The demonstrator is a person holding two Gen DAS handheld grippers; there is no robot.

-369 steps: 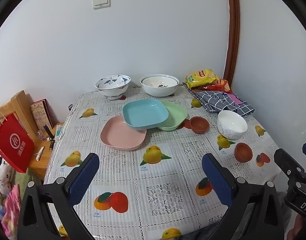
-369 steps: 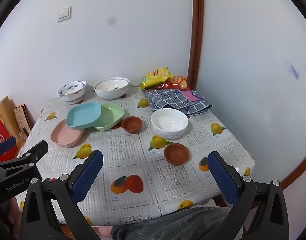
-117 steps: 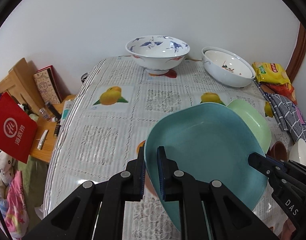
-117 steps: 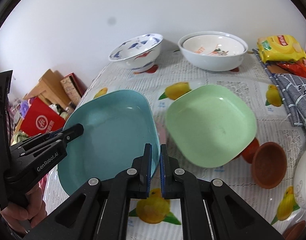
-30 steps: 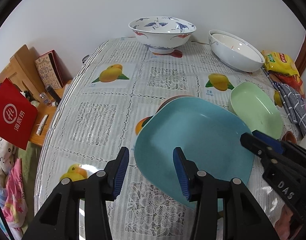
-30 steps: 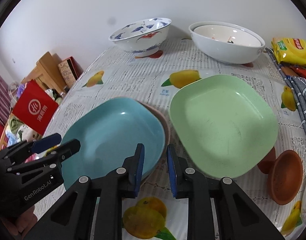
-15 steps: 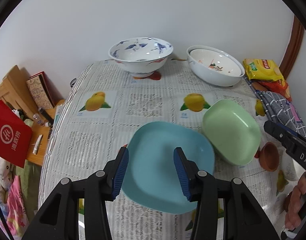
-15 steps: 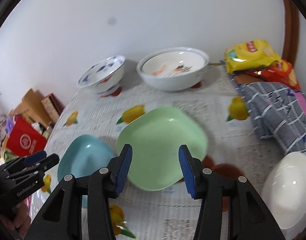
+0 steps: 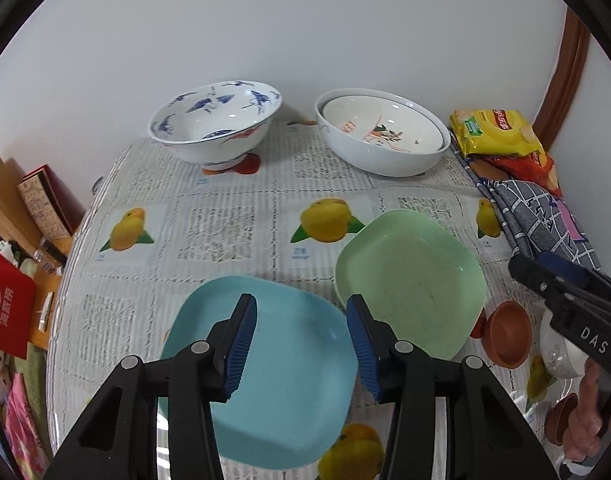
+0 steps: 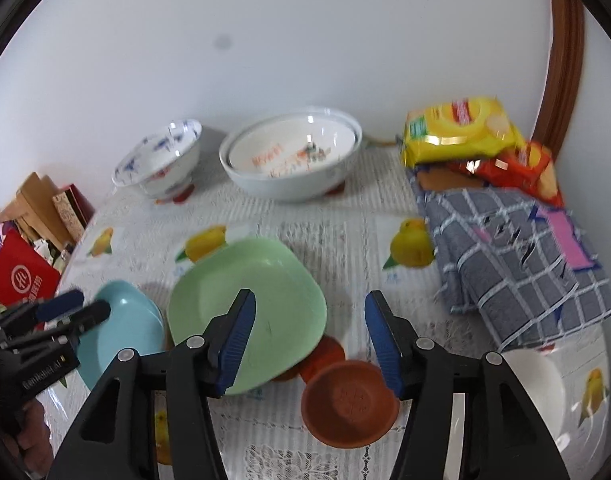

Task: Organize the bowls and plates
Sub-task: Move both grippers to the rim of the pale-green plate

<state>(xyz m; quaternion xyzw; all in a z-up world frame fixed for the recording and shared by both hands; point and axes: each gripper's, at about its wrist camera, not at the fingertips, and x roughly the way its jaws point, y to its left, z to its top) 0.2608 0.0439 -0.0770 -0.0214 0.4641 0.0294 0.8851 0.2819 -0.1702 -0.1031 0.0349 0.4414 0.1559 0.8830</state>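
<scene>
- Blue plate (image 9: 289, 368) flat on worktop (image 9: 209, 236), left wrist view; left gripper (image 9: 301, 344) above it, jaws partly apart, nothing gripped. Green plate (image 9: 409, 288) just right, edge propped on brown dish (image 9: 505, 332).
- Right wrist view: right gripper (image 10: 309, 336) jaws opening, nothing between pads, over green plate (image 10: 249, 304) and brown dish (image 10: 345, 404). Blue plate (image 10: 121, 336) at left, left gripper (image 10: 71, 306) over it.

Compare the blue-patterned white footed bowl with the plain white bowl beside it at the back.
The blue-patterned white footed bowl stands alone on a narrow foot; the plain white bowl sits low and holds a second bowl nested inside. The patterned one is painted blue outside; the plain one is bare outside. Both are upright against the wall.
</scene>
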